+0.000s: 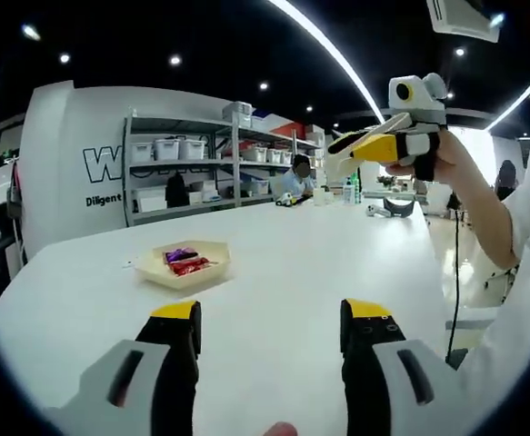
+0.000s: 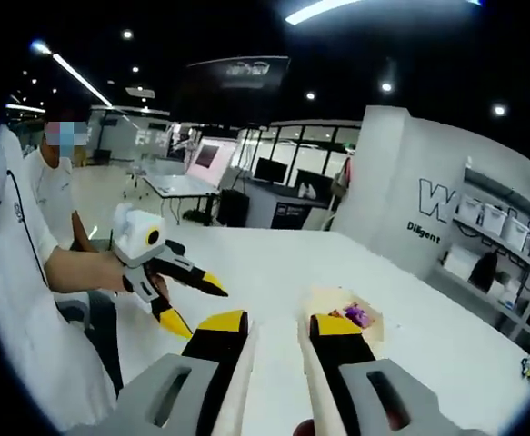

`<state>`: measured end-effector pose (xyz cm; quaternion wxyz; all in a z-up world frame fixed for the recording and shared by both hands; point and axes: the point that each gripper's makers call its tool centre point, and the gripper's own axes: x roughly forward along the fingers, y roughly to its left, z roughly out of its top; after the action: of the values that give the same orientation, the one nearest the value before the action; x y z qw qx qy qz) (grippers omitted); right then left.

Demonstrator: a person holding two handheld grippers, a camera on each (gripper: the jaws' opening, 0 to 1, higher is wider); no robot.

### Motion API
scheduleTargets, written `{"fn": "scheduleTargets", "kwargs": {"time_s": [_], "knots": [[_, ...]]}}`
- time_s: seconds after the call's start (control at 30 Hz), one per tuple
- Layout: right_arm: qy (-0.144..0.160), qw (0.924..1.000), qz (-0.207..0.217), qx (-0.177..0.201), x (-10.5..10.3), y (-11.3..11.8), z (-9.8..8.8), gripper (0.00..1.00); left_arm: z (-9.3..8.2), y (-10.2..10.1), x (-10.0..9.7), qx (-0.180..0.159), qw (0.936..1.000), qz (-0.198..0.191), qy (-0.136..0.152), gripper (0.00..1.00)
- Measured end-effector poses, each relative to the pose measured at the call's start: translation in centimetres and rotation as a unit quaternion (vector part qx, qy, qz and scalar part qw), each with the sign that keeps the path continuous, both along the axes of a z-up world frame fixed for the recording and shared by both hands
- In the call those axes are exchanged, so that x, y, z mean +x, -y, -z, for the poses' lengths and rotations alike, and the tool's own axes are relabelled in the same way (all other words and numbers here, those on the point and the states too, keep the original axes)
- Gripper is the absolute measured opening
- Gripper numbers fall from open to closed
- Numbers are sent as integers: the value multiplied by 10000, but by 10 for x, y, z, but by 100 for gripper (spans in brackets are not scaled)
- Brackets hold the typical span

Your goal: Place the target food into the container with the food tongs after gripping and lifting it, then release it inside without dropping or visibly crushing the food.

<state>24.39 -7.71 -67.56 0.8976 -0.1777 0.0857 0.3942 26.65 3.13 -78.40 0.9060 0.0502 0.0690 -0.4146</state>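
Note:
A cream tray [image 1: 155, 272] sits on the white table [image 1: 301, 263], left of centre, holding a purple packet [image 1: 180, 255] and a red packet [image 1: 191, 266]. My left gripper [image 1: 271, 313] hovers over the near table, open and empty, well short of the tray. A hand holds my right gripper [image 1: 355, 145] high at the right. In the right gripper view its jaws [image 2: 276, 324] stand close together, with pale cream food tongs [image 2: 243, 372] along their inner faces. The tray [image 2: 323, 301] with the purple packet [image 2: 356, 315] lies just beyond them. The left gripper [image 2: 196, 306] shows open at the left.
Metal shelving with white bins [image 1: 201, 168] lines the back wall. A seated person [image 1: 298, 175] and small items [image 1: 387, 207] are at the table's far end. The white sleeve [image 1: 528, 272] of the person holding the grippers borders the right; their body [image 2: 28, 300] is at the left.

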Motion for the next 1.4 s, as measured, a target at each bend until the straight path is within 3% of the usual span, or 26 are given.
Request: {"fn": "scheduleTargets", "kwargs": {"time_s": [0.17,0.43,0.77,1.4], "knots": [[-126,9999,104,14,7,-1,13,20,3,-3,2,-6,10000,-52,-43,61],[-255,9990,-145,330,20,-16,39,20,7,-10,9,32,9999,-97,-98,61],[-379,9976,-366,447,39,-26,61,20,14,-15,24,9,9997,-127,-201,61],[-611,9921,-860,682,70,-45,96,20,14,-10,47,22,9993,254,-287,56]]}}
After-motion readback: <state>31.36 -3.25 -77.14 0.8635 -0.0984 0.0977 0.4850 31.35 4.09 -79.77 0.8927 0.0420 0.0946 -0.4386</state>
